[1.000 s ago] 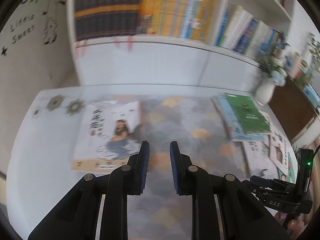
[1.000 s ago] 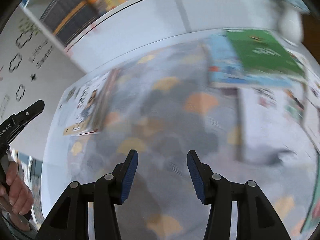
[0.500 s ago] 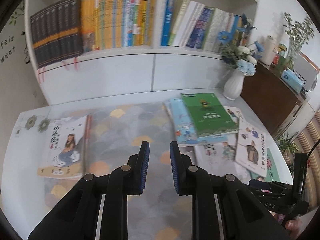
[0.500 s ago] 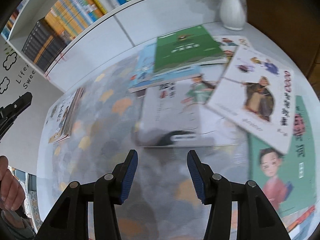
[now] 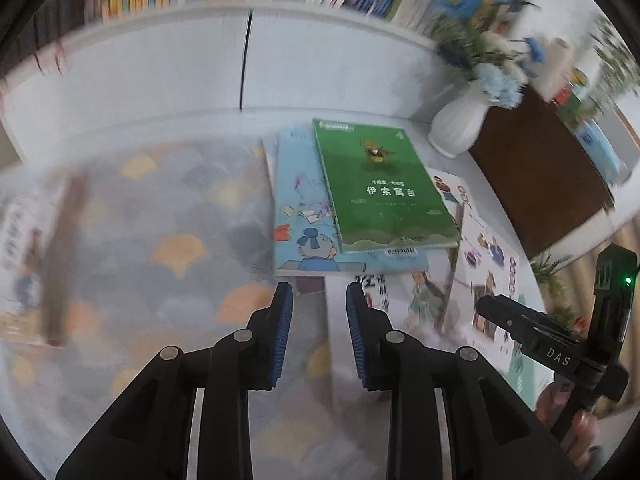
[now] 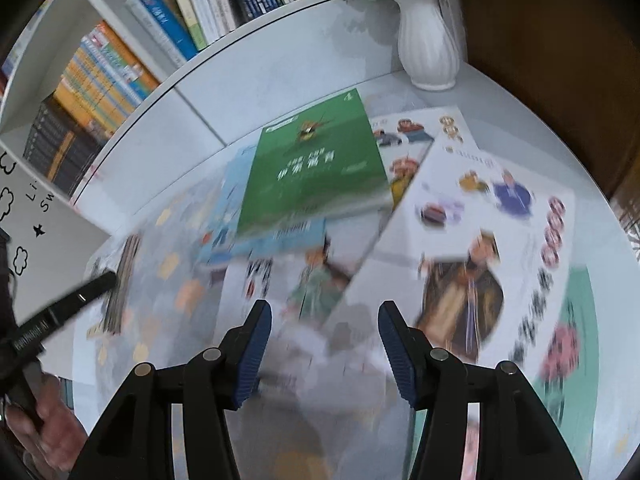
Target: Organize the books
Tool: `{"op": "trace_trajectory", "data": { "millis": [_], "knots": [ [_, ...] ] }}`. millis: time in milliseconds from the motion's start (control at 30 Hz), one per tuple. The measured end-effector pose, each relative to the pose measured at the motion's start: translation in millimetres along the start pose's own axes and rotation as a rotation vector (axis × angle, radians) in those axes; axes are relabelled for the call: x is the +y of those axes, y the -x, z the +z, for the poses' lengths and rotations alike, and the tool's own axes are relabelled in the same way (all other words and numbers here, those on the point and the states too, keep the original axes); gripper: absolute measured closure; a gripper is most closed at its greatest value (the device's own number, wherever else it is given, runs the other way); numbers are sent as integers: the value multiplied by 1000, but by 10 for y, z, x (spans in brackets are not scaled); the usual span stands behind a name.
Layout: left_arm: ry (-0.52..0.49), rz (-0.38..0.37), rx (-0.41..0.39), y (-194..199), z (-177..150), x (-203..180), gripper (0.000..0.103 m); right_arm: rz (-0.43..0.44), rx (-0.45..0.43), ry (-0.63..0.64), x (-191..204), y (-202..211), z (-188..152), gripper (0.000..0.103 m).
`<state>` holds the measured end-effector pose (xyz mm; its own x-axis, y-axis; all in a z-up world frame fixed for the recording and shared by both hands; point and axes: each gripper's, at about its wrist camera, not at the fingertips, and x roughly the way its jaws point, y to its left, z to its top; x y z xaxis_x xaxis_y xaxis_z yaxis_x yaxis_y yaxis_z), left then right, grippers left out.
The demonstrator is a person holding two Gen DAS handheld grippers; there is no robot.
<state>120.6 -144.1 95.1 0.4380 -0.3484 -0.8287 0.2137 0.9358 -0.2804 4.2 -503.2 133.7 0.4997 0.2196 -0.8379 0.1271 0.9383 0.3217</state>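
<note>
Several books lie fanned out on the right of the table. A green book point(image 5: 384, 188) point(image 6: 316, 172) rests on top of a light blue book point(image 5: 304, 216) point(image 6: 224, 216). A white book with a robed figure point(image 5: 492, 248) point(image 6: 480, 240) and another white book point(image 5: 400, 300) point(image 6: 312, 276) overlap them. My left gripper point(image 5: 319, 300) hovers just short of the light blue book, its jaws opening with nothing between them. Above the white books hangs my right gripper point(image 6: 324, 312), jaws wider apart and also opening, nothing held.
A small stack of books point(image 5: 36, 256) point(image 6: 120, 280) lies at the table's left on a patterned mat point(image 5: 160, 240). A white vase point(image 5: 460, 128) point(image 6: 430, 44) stands at the back right beside a brown cabinet point(image 5: 540, 176). A bookshelf point(image 6: 120, 60) runs behind. A teal book point(image 6: 568, 344) lies near the right edge.
Both grippers have swung right, away from the stack at the left and over to the scattered books. Each pair of jaws stands a little wider than before.
</note>
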Motion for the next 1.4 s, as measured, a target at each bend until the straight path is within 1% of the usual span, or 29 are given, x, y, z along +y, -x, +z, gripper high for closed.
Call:
{"op": "trace_trajectory", "data": {
  "millis": [133,233,300,367,533,600,667,700,733,767,800,833,867,933,1000,1067,1133,1200,1300,1400],
  "knots": [
    [22,-25,28,-325,186,-6,78,-6,-4,22,-5,-202,309,49],
    [10,-18,51,-574,328,-39,78,-18,-7,41,-35,-352,529,49],
    [9,-14,65,-739,416,-40,78,-42,-21,55,-64,-443,682,49],
    [28,-34,82,-908,498,-9,78,-69,-39,61,-115,-543,839,49],
    [93,-74,89,-1215,647,73,78,-104,-59,5,-287,-784,1144,49],
    [111,-94,58,-1275,695,54,78,-116,-58,-28,-345,-894,1258,50],
    [110,-121,63,-1333,755,9,78,-123,-36,-38,-363,-1008,1345,50],
    [106,-139,71,-1361,780,-16,78,-115,-12,-39,-358,-1088,1394,50],
    [105,-158,81,-1382,797,-34,76,-109,4,-37,-346,-1136,1420,51],
    [103,-168,86,-1392,819,-38,76,-85,46,-28,-316,-1222,1447,56],
    [98,-170,88,-1386,825,-44,75,-58,73,-24,-289,-1266,1446,58],
    [90,-172,93,-1374,823,-41,75,-74,88,-14,-253,-1291,1444,58],
    [82,-178,91,-1333,796,-28,75,-91,86,7,-209,-1283,1437,58],
    [75,-191,84,-1228,731,21,75,-107,78,60,-86,-1187,1388,58],
    [85,-200,84,-1065,580,130,75,-97,84,101,70,-1058,1272,58],
    [112,-193,95,-853,338,297,75,-82,100,128,212,-981,1148,58],
    [143,-175,102,-650,82,481,75,-50,128,158,412,-899,917,58],
    [172,-144,108,-417,-237,680,75,-22,171,182,618,-871,614,58],
    [229,-83,138,-69,-768,1054,75,40,226,216,936,-831,114,58],
    [271,-32,161,161,-1156,1362,75,109,275,241,1278,-801,-379,58]
  ]
}}
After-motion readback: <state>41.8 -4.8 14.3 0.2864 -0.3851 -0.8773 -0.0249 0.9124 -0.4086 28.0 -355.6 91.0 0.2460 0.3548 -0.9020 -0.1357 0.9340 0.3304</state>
